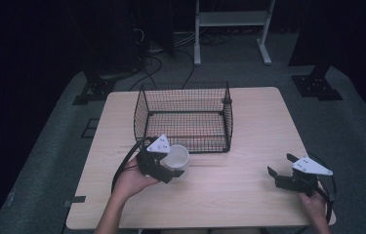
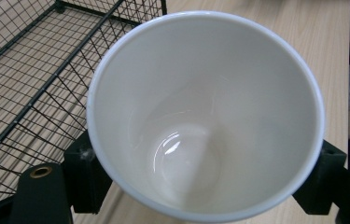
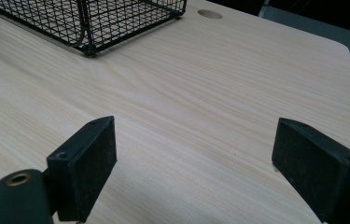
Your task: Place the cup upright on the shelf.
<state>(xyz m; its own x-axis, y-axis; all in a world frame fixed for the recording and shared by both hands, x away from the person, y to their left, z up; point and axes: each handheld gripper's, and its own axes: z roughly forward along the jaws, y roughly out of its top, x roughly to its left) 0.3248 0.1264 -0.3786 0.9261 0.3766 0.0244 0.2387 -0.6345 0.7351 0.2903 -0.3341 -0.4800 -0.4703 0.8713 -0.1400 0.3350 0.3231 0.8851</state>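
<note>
Cup: a white cup (image 2: pixel 205 116), plain and glossy inside, sits between the left jaws just in front of the wire basket's near wall, at the desk's left-middle.
Cup axis: in the high view the mouth faces up and a touch toward the basket, so the long axis runs roughly upright; in the left gripper view we look straight down that axis into the mouth, bottom visible, rim tilted a little.
Cup contact: whether its base rests on the desk or hangs just above it, I cannot tell.
Left gripper: left gripper (image 1: pixel 163 165) is in the person's left hand (image 1: pixel 132 181), its jaws clamped on the cup, one black pad on each side of the wall below the rim.
Basket: black wire basket (image 1: pixel 183 117) stands open-topped at the desk's far middle, just beside the cup.
Right gripper: right gripper (image 1: pixel 279 171) rests low at the desk's right edge, well apart from the cup, its jaws spread wide with bare wood between them.
Desk: light wooden desk (image 3: pixel 200 88), a round cable hole near its far corner in the right gripper view.
</note>
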